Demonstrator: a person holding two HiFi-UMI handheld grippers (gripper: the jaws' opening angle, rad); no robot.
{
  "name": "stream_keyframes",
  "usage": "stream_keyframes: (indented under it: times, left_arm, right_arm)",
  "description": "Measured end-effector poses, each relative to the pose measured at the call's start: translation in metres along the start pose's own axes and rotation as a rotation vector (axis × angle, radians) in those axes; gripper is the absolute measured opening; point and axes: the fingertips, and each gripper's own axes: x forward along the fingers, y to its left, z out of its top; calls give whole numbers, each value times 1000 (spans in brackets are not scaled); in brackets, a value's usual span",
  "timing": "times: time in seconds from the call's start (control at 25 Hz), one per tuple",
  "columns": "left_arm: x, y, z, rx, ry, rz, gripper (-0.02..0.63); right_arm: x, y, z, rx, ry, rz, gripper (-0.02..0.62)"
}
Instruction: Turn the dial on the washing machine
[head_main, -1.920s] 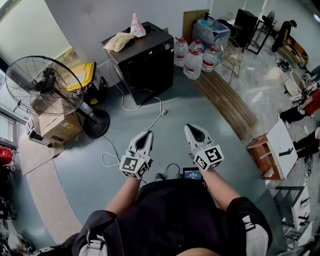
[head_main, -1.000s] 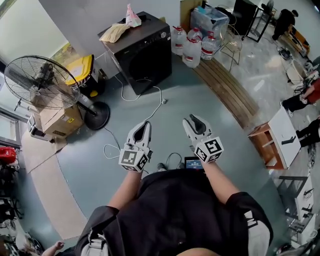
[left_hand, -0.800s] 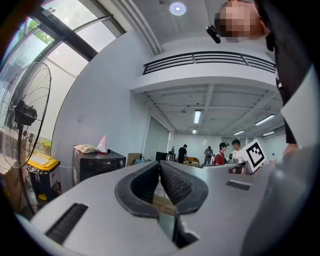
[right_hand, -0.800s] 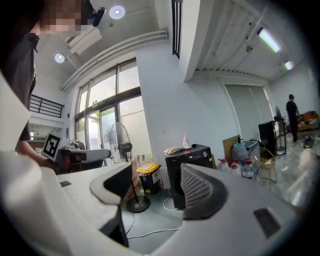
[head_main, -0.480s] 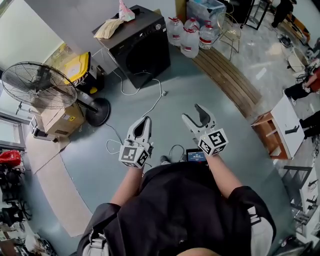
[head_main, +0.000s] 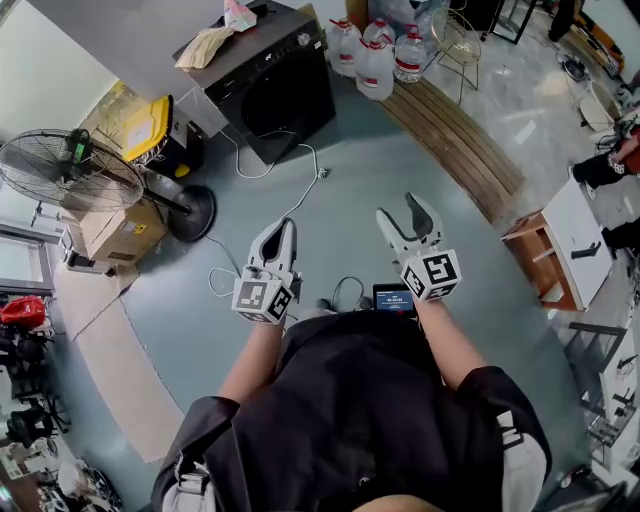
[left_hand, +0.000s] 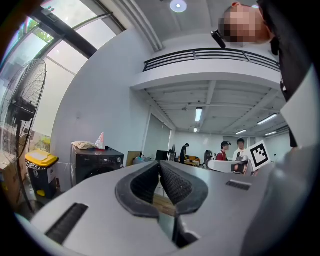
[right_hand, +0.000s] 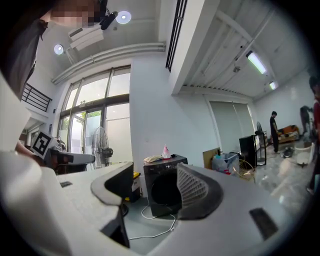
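Fingers (right_hand: 194, 189) of the right gripper (right_hand: 155, 175), just spread, frame the far-off washing machine (right_hand: 162, 196); left gripper (left_hand: 160, 168) clenched.

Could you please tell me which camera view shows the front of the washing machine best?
The right gripper view: the washing machine sits near centre, front on, its round door plain. The head view shows it from steeply above, near the top edge. The left gripper view shows it small, far left.
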Motion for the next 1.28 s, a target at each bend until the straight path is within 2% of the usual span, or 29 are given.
stream_keyframes:
  times: [0.28,0.52,0.72,0.92,1.12,1.28]
  left_arm:
    - [8,-4,-8,-4,24,10,3]
    - [24,22,1,-73,-12,21,0]
    - [63,57,-1,-62,-1,17,-2]
    - [106,103,5,-93,-14,21,-3]
    - [153,156,21,-111,-11,-2,-5]
    - [195,191,31,-110,-17,-38,-4]
  right_arm:
    - [-2,-16,-5,43,-27,4,275]
    - [35,-20,-10,64,-9,17,275]
    - [77,-33,-8,48,12,18,275]
    - [134,-48,-2,25,20,16,275]
    - [200,-61,16,33,24,-8,275]
    - [238,-80,31,-2,25,-44,275]
